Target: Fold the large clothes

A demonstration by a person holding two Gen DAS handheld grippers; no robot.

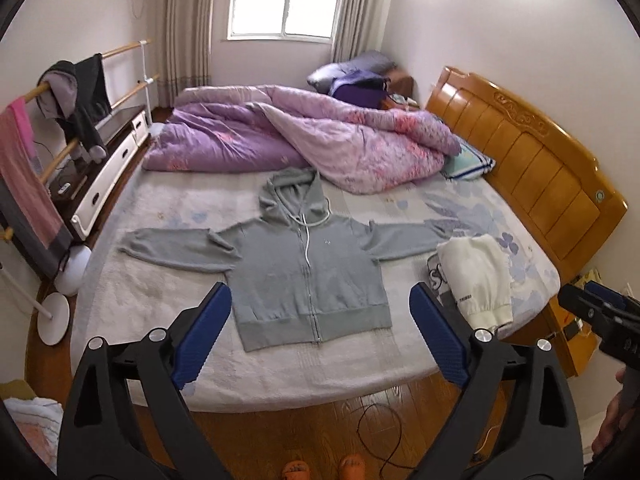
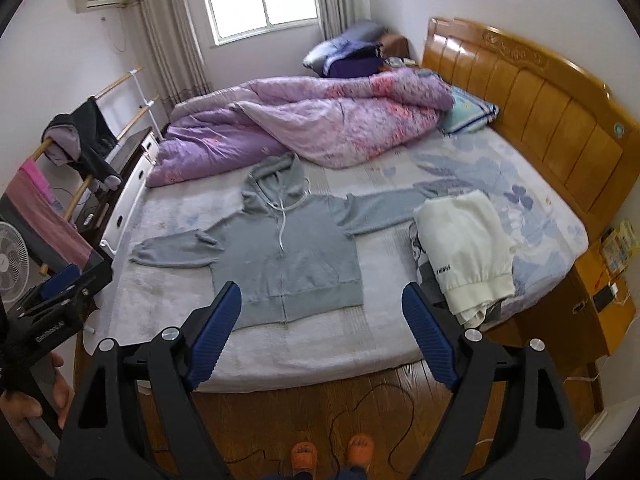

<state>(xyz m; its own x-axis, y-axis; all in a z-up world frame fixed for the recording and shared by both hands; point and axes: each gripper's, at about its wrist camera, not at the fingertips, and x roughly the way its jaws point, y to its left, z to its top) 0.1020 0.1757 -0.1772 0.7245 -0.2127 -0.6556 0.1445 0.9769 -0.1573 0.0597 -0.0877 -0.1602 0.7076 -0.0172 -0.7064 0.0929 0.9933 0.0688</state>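
Bedroom setting: a bed (image 1: 280, 376) with a pale floral sheet and a wooden headboard (image 1: 532, 160) at right carries the work item. Grey zip-front hoodie (image 1: 308, 276) lies flat, front up, near the near edge of the mattress, zipper closed, hood (image 1: 292, 192) pointing to the far side, both sleeves spread straight out to left and right, white drawcords trailing over the chest. Ribbed hem sits nearest. Right sleeve end lies just beside a folded cream garment (image 1: 476, 276) at right. Far side holds a bunched purple quilt (image 1: 304, 136). Left gripper (image 1: 320, 308) hangs above the near edge, jaws spread wide, nothing between the blue pads. Right gripper (image 2: 320, 308) likewise stands wide and empty, clear of the fabric. Orange slippers (image 2: 332, 454) stand on the wood floor below.
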